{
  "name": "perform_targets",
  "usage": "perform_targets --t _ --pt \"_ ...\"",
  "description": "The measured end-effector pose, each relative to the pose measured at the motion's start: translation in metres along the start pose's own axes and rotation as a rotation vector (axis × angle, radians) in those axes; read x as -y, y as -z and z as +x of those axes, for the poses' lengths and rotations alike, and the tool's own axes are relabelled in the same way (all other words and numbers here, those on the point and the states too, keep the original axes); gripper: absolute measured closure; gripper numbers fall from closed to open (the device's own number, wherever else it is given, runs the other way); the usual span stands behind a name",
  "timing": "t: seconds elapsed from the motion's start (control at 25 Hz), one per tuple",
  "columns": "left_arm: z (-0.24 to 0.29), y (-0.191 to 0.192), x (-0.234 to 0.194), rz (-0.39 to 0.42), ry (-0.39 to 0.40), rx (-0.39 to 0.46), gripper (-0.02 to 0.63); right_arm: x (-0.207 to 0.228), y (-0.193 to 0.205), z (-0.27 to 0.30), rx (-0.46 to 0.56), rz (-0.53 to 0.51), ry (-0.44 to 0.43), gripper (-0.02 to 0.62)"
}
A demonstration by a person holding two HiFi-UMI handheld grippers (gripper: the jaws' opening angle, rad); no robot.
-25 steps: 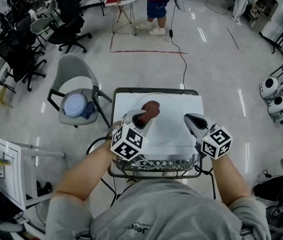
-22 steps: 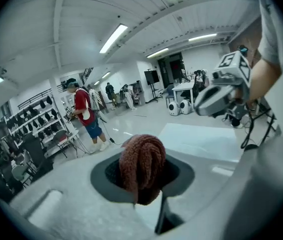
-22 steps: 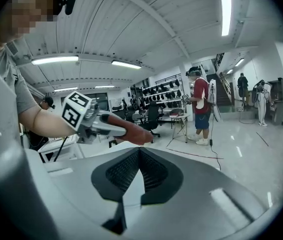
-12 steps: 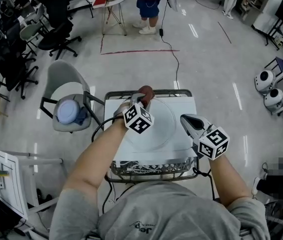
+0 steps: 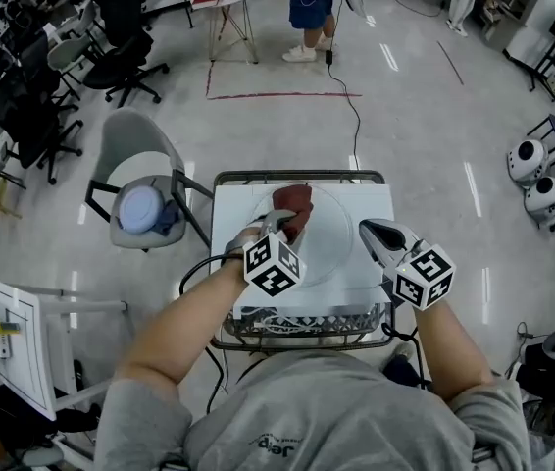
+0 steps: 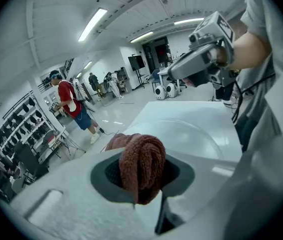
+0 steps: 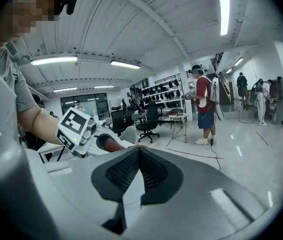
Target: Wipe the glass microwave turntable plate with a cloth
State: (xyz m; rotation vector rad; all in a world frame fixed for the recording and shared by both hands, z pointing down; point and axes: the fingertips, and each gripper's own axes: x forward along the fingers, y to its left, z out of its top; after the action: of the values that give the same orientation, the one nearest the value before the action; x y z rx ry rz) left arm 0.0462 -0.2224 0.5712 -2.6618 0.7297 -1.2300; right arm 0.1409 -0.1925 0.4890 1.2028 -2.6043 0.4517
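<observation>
Brown terry cloth (image 6: 141,165) in left tongs (image 5: 279,227), over glass plate (image 5: 333,235).

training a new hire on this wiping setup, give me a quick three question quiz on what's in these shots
1. Which gripper holds the reddish-brown terry cloth?
2. True or false: the right gripper has its jaws apart.
3. The glass turntable plate lies on: A the grey chair, B the floor, C the white cart top.
Key: 1 the left gripper, shut on the cloth. 2 false, they are together with nothing between. 3 C.
</observation>
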Motion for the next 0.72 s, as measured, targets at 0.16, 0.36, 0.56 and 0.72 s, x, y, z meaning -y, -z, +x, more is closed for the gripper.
perform_targets --t 0.16,0.36,0.56,0.72 --pt "-0.022 0.007 0.036 0.01 0.047 -0.004 0.523 -0.008 0.0 0.0 0.001 -0.002 -0.008 0.586" --pt "-0.052 0.015 0.086 0.045 0.129 -0.006 0.523 -0.017 0.001 0.0 -0.001 -0.006 -0.011 0.586" --pt "-0.078 0.024 0.131 0.057 0.22 -0.017 0.523 -0.023 0.0 -0.001 0.001 -0.013 -0.018 0.586" --pt "-0.093 0.03 0.151 0.033 0.271 -0.022 0.523 -0.026 0.0 -0.002 0.004 -0.017 -0.02 0.586"
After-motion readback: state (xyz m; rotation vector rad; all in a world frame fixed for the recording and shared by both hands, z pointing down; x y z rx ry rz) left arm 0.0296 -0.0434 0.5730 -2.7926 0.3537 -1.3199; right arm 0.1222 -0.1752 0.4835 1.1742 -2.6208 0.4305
